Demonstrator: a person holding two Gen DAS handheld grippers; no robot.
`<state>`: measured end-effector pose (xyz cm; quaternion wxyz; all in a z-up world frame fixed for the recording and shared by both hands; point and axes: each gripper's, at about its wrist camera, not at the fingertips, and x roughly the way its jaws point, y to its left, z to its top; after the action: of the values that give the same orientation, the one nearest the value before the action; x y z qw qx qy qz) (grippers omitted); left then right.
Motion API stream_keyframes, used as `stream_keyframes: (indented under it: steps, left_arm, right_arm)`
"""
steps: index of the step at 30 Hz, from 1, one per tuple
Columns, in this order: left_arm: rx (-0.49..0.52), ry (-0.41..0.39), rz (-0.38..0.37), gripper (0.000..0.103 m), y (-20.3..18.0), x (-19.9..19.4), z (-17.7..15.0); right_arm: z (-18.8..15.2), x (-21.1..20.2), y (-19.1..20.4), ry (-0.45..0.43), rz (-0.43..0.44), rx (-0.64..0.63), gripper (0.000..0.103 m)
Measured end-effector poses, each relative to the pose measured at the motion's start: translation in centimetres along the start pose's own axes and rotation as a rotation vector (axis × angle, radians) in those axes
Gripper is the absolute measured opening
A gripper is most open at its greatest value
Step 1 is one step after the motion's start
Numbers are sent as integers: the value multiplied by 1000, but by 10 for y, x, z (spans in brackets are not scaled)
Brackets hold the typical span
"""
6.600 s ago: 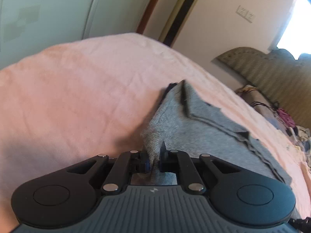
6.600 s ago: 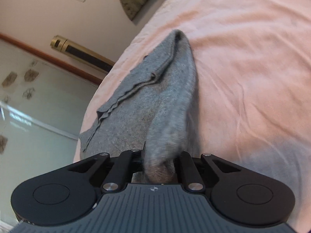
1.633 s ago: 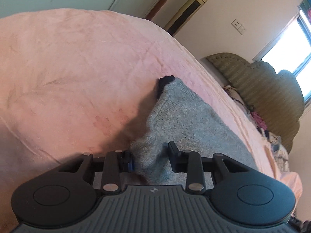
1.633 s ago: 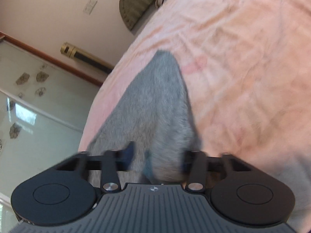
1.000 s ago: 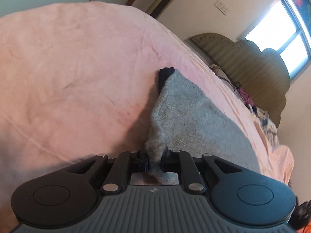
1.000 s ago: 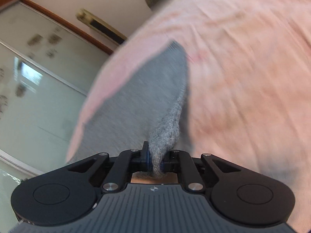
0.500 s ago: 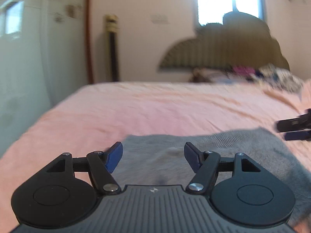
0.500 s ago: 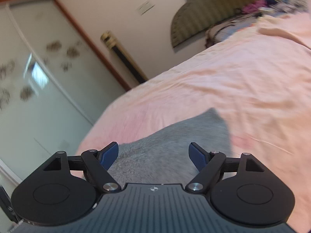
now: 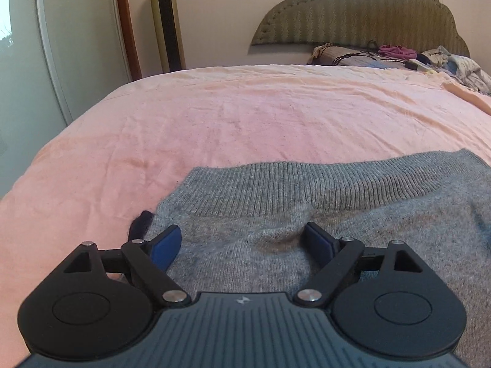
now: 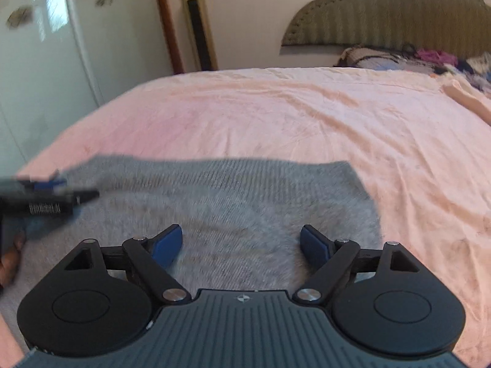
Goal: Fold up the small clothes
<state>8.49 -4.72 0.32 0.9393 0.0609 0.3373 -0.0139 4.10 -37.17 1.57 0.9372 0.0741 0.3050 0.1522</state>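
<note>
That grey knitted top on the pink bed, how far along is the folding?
Done: the grey top lies flat as a folded rectangle on the pink bedspread. In hand: nothing; the left gripper and right gripper have just been opening, nothing pinched. Left: perhaps another fold, and a dark bit sticks out at its left edge.

Setting: a bedroom in a home.
Bed: wide mattress under a wrinkled pale pink bedsheet (image 9: 260,116).
Headboard: olive, padded, scalloped fabric headboard (image 9: 356,12) against a cream wall.
Bedding clutter: loose pile of mixed clothes and cables (image 9: 399,55) at the head end.
Wardrobe: pale sliding wardrobe door with flower motifs (image 9: 27,46), framed in brown wood.
Appliance: tall gold tower fan (image 9: 167,21) standing in the corner.
</note>
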Motion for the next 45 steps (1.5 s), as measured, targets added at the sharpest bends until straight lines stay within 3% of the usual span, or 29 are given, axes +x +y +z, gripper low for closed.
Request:
stream_keyframes:
  steps: [3, 7, 10, 12, 14, 16, 17, 20, 21, 22, 23, 24, 25, 27, 31, 33, 36, 38, 40, 42, 43, 45]
  left_arm:
    - [-6, 15, 4, 88, -1, 0, 12]
    - [-14, -18, 32, 88, 8, -4, 25]
    - [-67, -48, 61, 88, 28, -1, 37]
    - [-113, 23, 60, 87, 46, 16, 43]
    - [-125, 147, 4, 87, 57, 42, 43]
    - [-117, 123, -19, 87, 61, 45, 43]
    - [-123, 129, -25, 85, 63, 47, 45]
    - [-128, 127, -62, 43, 62, 46, 51]
    - [-120, 132, -81, 22, 58, 45, 53]
    - [-108, 137, -97, 13, 55, 44, 55]
    - [-88, 135, -85, 8, 50, 44, 58]
    - [-64, 124, -54, 6, 45, 42, 60]
    - [-47, 113, -35, 6, 42, 40, 61]
    - [-54, 84, -6, 5, 44, 33, 63]
    - [-117, 24, 0, 5, 70, 10, 65]
    - [-100, 43, 42, 5, 76, 17, 61]
    - [-37, 106, 87, 6, 67, 39, 49]
    - [-5, 79, 91, 9, 61, 31, 44]
    - [-32, 49, 80, 23, 65, 9, 41]
    - [-79, 14, 83, 71, 76, -19, 32]
    - [-100, -20, 79, 78, 82, -36, 24]
    - [-126, -65, 45, 80, 89, -68, 1]
  right_arm:
    - [28, 3, -28, -66, -68, 59, 100]
    - [34, 48, -48, 106, -186, 22, 98]
    - [25, 71, -50, 160, -166, -17, 98]
    - [22, 76, -47, 154, -158, -42, 100]
    - [23, 82, -47, 147, -138, -51, 101]
    - [25, 86, -46, 145, -136, -81, 101]
    - [26, 88, -46, 144, -138, -87, 100]
    - [30, 91, -46, 145, -123, -101, 97]
    - [31, 92, -45, 146, -115, -119, 91]
    - [33, 92, -45, 140, -103, -124, 85]
    - [35, 91, -45, 136, -92, -120, 63]
    - [39, 89, -44, 136, -65, -110, 23]
    - [43, 87, -43, 137, -57, -99, 16]
    - [47, 82, -36, 116, -54, -119, 16]
    - [58, 58, -31, 38, 26, -67, 16]
    - [64, 54, -31, 14, 45, -54, 16]
    - [59, 78, -33, 61, -8, -67, 17]
    - [48, 99, -36, 146, -43, -54, 22]
    - [41, 89, -35, 94, -49, -48, 38]
    - [39, 68, -35, 49, -55, -34, 73]
    - [37, 53, -35, 13, -47, -35, 78]
    - [28, 21, -34, -34, -10, -40, 81]
